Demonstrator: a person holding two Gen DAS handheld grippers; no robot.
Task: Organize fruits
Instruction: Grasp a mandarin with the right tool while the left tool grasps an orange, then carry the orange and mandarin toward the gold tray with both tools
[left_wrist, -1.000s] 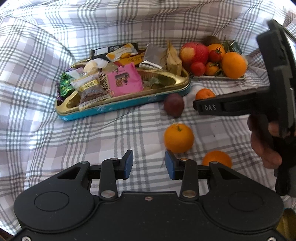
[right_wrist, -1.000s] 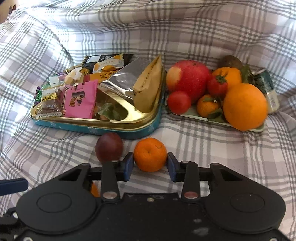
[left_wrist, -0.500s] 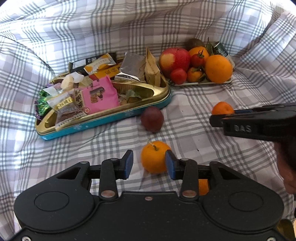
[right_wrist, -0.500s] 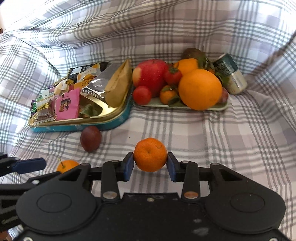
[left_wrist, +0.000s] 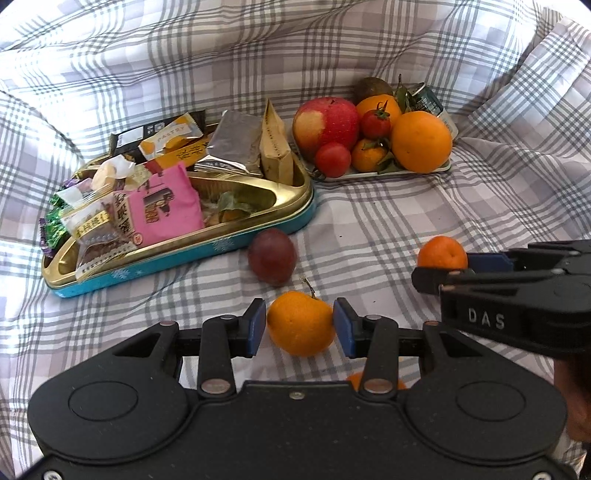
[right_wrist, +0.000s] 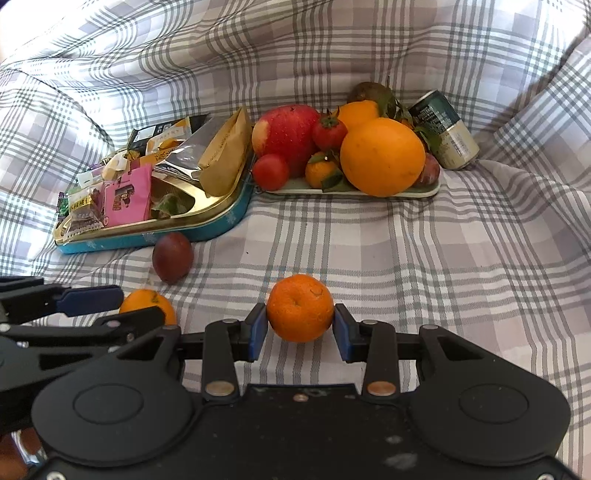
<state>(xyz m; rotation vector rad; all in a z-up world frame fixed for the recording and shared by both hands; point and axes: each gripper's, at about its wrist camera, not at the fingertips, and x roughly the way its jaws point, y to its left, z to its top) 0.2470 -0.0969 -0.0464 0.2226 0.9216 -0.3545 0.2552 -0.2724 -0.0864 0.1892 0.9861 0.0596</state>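
Right gripper (right_wrist: 300, 328): blue-padded jaws pinch a small round orange mandarin (right_wrist: 300, 308), a pad touching each flank. Fruit looks lifted off the grey-and-white checked cloth (right_wrist: 406, 258), though contact underneath cannot be told. In the left wrist view the same gripper (left_wrist: 443, 271) enters from the right, side on, mandarin (left_wrist: 441, 253) at its tip

Left gripper (left_wrist: 300, 326): jaws spread about the width of the fruit, set either side of a round orange tangerine with a short stem (left_wrist: 300, 323). Right pad touching or very nearly so; a thin gap shows at the left pad. No firm clamp visible. Tangerine sits on the cloth. From the right wrist view it (right_wrist: 147, 304) shows partly behind the left gripper's fingers

Loose on the cloth: dark purple round plum-like fruit (left_wrist: 272, 256), just beyond the tangerine, close to the tin. Another bit of orange fruit (left_wrist: 356, 380) peeks out under the left gripper body

Far side: pale shallow fruit tray (right_wrist: 424, 190) piled with a red apple (right_wrist: 286, 138), large orange (right_wrist: 382, 157), tomatoes, small citrus with leaves. Green-and-cream drink can (right_wrist: 445, 131) lies tilted behind the tray's right end. Left of tray, touching or nearly: gold-lined teal oval tin (left_wrist: 184, 258) full of wrapped snacks, pink packet (left_wrist: 168, 205) in front
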